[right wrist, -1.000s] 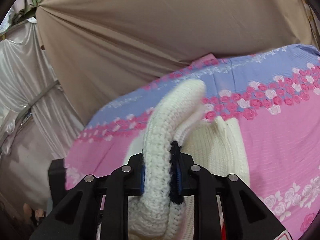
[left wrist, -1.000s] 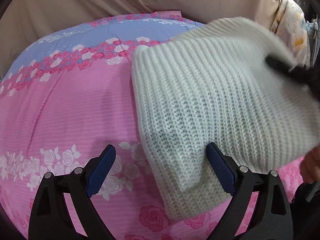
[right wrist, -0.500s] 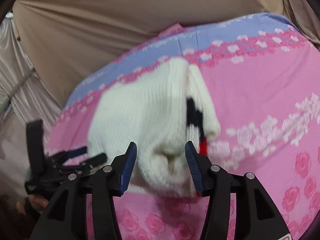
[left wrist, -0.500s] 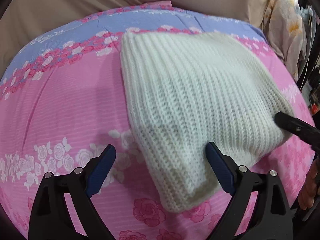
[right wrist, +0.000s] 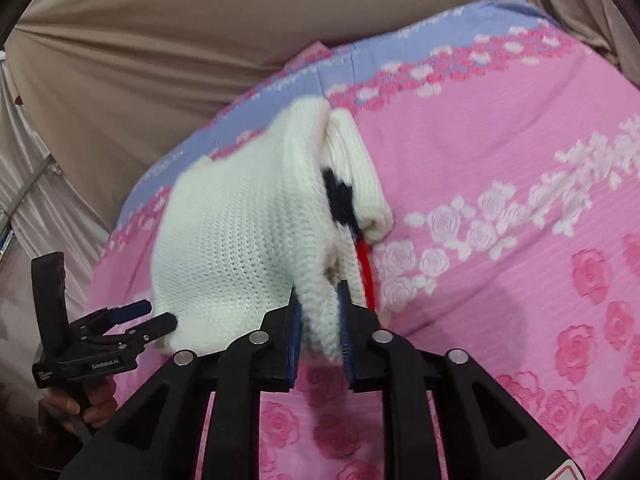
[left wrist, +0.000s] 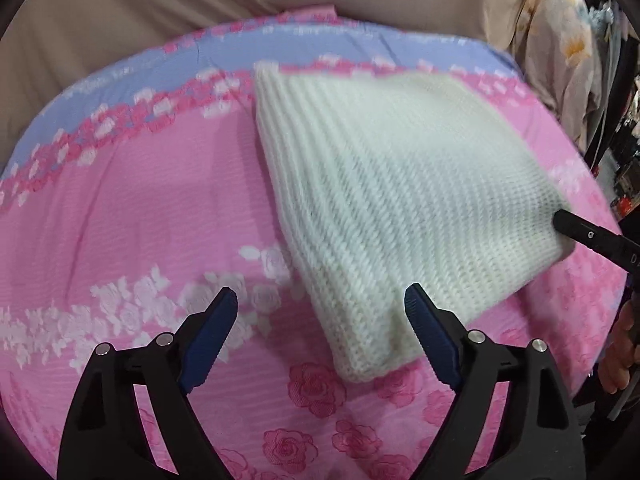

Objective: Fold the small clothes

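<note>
A white knitted sweater (left wrist: 400,200) lies folded on the pink floral bedsheet (left wrist: 140,220). My left gripper (left wrist: 320,294) hovers at its near corner, jaws wide and closing; the corner lies between the blue pads, which do not press it. The right wrist view shows the sweater (right wrist: 240,240) with a black and red pattern inside the fold. There my right gripper (right wrist: 320,296) is closing, its pads pinching the raised near edge. Its black finger (left wrist: 576,228) shows at the sweater's right corner. The left gripper (right wrist: 140,316) shows at the lower left.
Beige draped fabric (left wrist: 200,0) rises behind the bed. Hanging floral clothes (left wrist: 568,52) and clutter stand past the bed's right edge. A person's hand (right wrist: 92,404) grips the left tool's handle. The sheet (right wrist: 500,140) spreads bare to the right of the sweater.
The sweater came down from the air and now lies folded on the bed. My right gripper let go, opened, then shut again on its near edge. The left gripper drew back slightly.
</note>
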Demonstrator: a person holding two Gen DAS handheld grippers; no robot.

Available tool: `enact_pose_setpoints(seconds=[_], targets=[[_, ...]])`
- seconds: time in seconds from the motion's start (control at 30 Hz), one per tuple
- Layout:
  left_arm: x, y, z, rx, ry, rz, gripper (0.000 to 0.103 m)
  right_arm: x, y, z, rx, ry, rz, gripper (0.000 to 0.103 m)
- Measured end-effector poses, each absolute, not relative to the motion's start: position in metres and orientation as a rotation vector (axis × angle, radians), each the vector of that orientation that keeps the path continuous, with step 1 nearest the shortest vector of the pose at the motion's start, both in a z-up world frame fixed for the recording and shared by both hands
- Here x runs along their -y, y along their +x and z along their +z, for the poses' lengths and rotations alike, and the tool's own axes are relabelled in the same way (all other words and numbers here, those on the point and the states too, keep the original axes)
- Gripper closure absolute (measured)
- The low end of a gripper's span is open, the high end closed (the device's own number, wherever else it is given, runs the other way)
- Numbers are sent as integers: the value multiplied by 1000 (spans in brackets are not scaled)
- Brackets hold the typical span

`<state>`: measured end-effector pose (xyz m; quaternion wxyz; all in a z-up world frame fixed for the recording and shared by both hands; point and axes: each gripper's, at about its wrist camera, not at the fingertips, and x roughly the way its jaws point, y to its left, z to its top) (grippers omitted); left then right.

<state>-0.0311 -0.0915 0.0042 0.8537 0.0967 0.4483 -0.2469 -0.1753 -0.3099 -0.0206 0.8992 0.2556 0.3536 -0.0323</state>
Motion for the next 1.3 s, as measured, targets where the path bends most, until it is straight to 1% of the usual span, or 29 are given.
enact_pose_setpoints(seconds=[0.07, 0.2, 0.3, 0.37, 0.4, 0.43, 0.57, 0.63, 0.67, 0.7, 0.83, 0.9, 1.0, 1.07, 1.13, 1.2, 1.3], targets=[[96, -28, 25, -875, 194, -525, 19, 303, -177, 5, -677, 465, -90, 83], [120, -10, 32, -833, 213, -507, 19, 282, -157, 39, -596, 339, -59, 82], [138, 6, 13, -858, 259, -452, 19, 275, -123, 22, -663, 257, -69, 83], [141, 15, -2, -904, 251, -441, 17, 282, -96, -14, -796, 230, -132, 97], [140, 16, -5, -915, 242, -437, 17, 288, -91, -24, -809, 264, -107, 97], [139, 16, -5, -913, 235, -435, 16, 291, -93, -21, -800, 291, -103, 97], [140, 16, -6, -909, 240, -423, 14, 286, -109, 11, -728, 264, -126, 94], [141, 15, -7, -911, 239, -421, 13, 289, -102, 1, -769, 247, -156, 95], [140, 15, -6, -915, 236, -419, 14, 292, -94, -15, -819, 244, -157, 100], [140, 14, -5, -914, 237, -418, 14, 293, -93, -22, -828, 268, -137, 100], [134, 6, 2, -918, 229, -422, 14, 284, -116, 5, -764, 285, -136, 96], [128, -1, 6, -928, 212, -435, 15, 280, -131, 11, -764, 281, -130, 96], [122, -23, 8, -928, 219, -478, 15, 278, -145, -1, -819, 268, -154, 95], [124, -31, -9, -962, 265, -481, 15, 280, -148, -17, -861, 265, -173, 95], [124, -29, -35, -1020, 280, -465, 13, 280, -151, -27, -864, 279, -173, 96], [117, -29, -34, -1022, 242, -474, 13, 279, -151, -24, -863, 276, -179, 96], [111, -29, -19, -1004, 232, -474, 14, 284, -155, -11, -848, 317, -163, 94]])
